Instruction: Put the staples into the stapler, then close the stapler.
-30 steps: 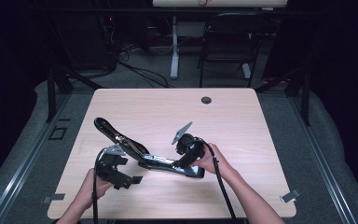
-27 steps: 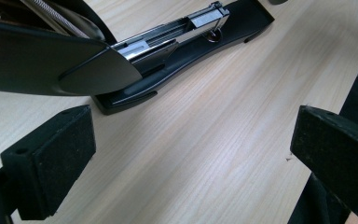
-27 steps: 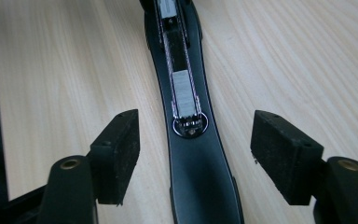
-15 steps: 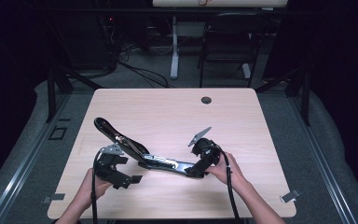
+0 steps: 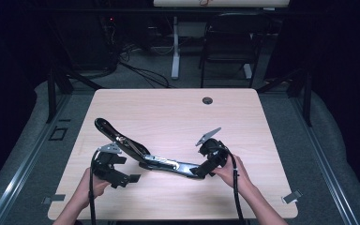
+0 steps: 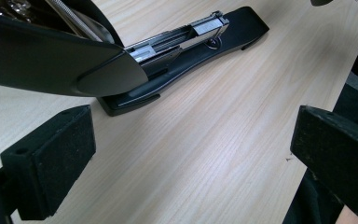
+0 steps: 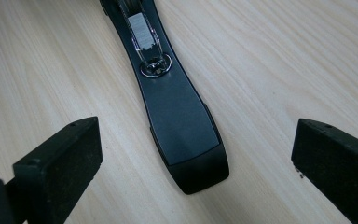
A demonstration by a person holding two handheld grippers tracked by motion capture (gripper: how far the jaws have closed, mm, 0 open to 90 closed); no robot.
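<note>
Both tongs gape wide, empty, flanking the stapler

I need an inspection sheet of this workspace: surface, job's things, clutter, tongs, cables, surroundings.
Surface: light wooden table, with a round grommet hole near its far edge.
Job's things: black stapler opened wide, base flat, top arm raised to the left.
Clutter: nothing seen.
Tongs: left tongs open, beside the stapler's hinge end; right tongs open, either side of the base's tip, not touching.
Cables: one black cable trails from the right tongs.
Surroundings: dark room, chair behind the table.
</note>
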